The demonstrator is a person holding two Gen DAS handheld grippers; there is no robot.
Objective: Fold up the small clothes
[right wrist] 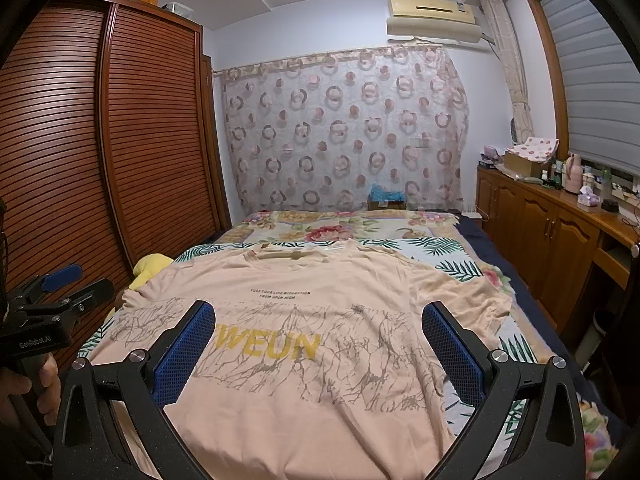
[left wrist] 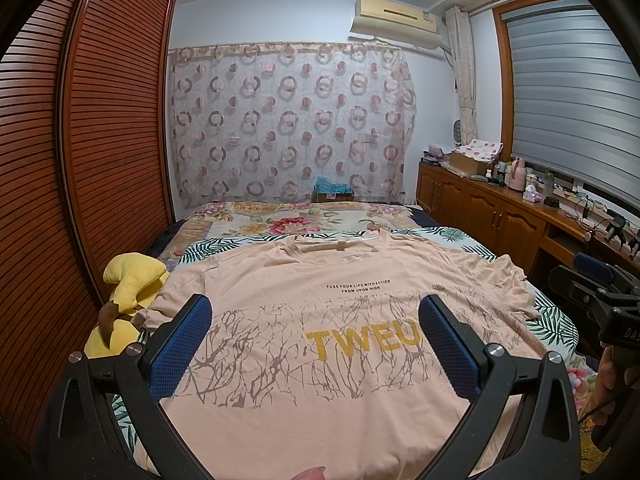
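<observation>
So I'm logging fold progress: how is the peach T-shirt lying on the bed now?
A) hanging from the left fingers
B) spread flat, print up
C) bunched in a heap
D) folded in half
B: the T-shirt lies spread flat with its yellow lettering facing up.

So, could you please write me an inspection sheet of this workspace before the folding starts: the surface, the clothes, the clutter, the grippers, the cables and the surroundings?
Surface: bed with a floral and leaf-print cover.
Job's things: one peach T-shirt spread flat, front up, collar at the far end, both sleeves out; no fold made yet.
Clutter: yellow plush toy at the bed's left edge, beside the left sleeve; a blue item at the head of the bed.
Grippers: left gripper open, holding nothing; right gripper open, holding nothing; both above the shirt's lower part.
Cables: a few on the wooden counter.
Surroundings: slatted wardrobe, patterned curtain, air conditioner, window blind.
</observation>
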